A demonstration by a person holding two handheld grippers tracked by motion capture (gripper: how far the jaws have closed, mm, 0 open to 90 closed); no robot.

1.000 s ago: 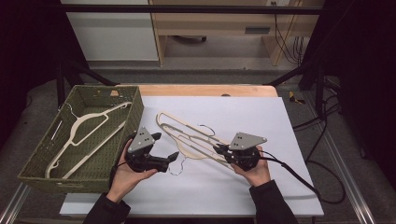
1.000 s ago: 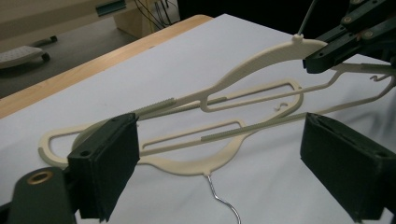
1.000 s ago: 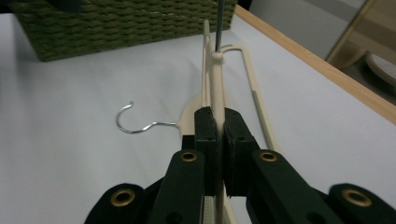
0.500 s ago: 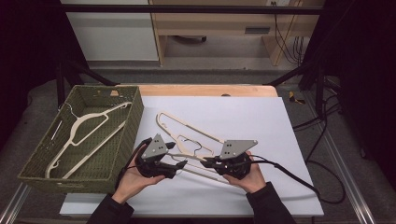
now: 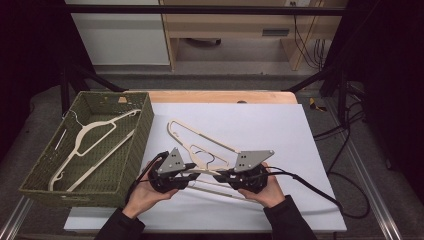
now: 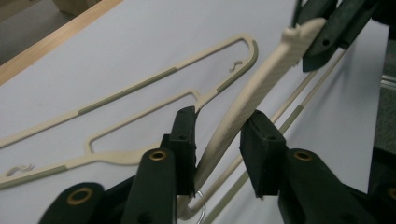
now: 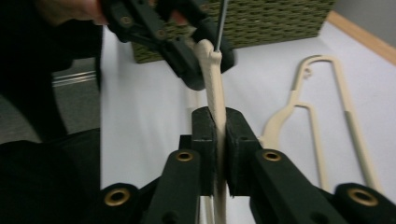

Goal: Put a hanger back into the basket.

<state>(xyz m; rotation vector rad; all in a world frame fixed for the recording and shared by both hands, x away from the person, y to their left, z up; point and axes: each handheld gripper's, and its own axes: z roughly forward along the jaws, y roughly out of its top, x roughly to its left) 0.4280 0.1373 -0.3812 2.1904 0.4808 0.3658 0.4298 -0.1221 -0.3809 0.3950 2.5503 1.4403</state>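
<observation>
the right gripper (image 7: 215,140) pinches the raised hanger (image 7: 212,88) firmly. the left gripper (image 6: 219,149) has just been closing around that hanger's arm, one pad touching, the other apart. it should finish squeezing before lifting. the hanger hangs just above the table (image 5: 280,125), its long axis running between the grippers, near the basket (image 5: 135,145).

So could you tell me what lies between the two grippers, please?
In the high view, the cream hanger spans from left gripper to right gripper, above the white sheet.
</observation>
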